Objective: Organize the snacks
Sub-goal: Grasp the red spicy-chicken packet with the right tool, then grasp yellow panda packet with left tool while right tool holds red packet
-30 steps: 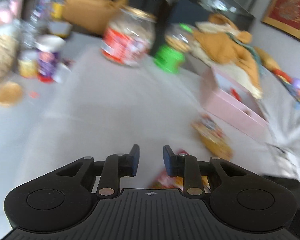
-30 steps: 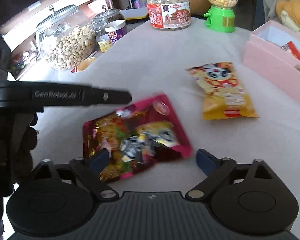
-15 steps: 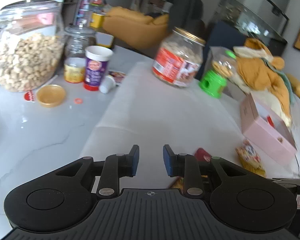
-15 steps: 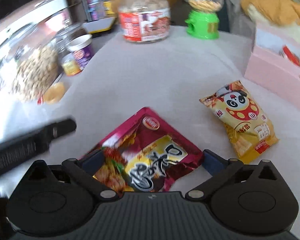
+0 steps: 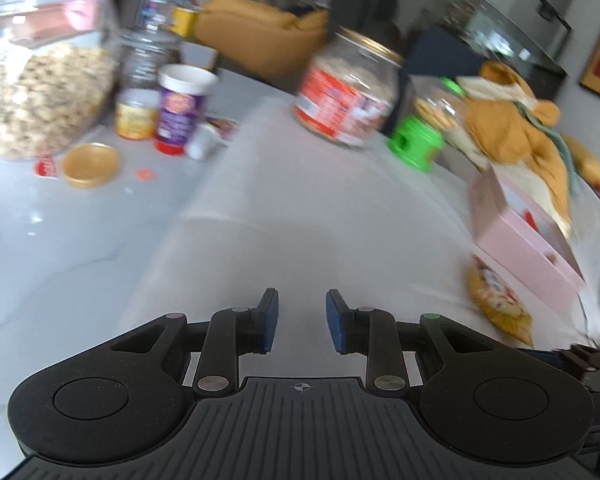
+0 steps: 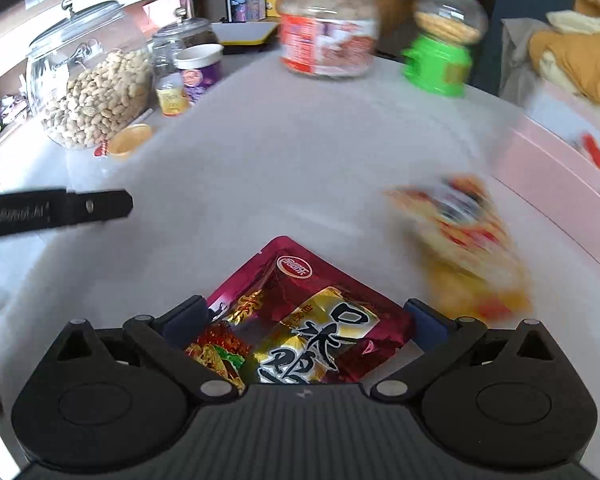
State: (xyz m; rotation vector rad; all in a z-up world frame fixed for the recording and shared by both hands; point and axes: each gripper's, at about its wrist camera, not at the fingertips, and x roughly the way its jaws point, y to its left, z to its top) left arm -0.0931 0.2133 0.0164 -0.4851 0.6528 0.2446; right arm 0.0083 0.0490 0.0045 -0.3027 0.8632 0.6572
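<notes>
1. Since the earlier frame, the red snack packet (image 6: pixel 300 320) is found deeper between the fingers of the right gripper (image 6: pixel 306 320), at the lower centre of the right wrist view, where before only its near edge lay between them.
2. The right gripper's jaws are spread wide, one finger at each side of the packet; whether the pads press on it cannot be told.
3. The yellow snack packet (image 6: pixel 464 240) is seen blurred at the right of that view, lying on the white table (image 6: pixel 280 168) just beside the pink box (image 6: pixel 556 184).
4. In the left wrist view the yellow packet (image 5: pixel 498 304) appears at the right edge, below the pink box (image 5: pixel 524 248).
5. The left gripper (image 5: pixel 302 320) is held at its narrowest setting, a small gap left between the blue pads, nothing between them, above bare table (image 5: pixel 300 200).
6. Its black finger (image 6: pixel 96 206) is seen at the left edge of the right wrist view.
7. At the upper left a peanut jar (image 6: pixel 92 92) and a purple cup (image 6: pixel 198 70) are found; at the top a red-labelled jar (image 6: pixel 328 24) and a green dispenser (image 6: pixel 440 40) are placed.
</notes>
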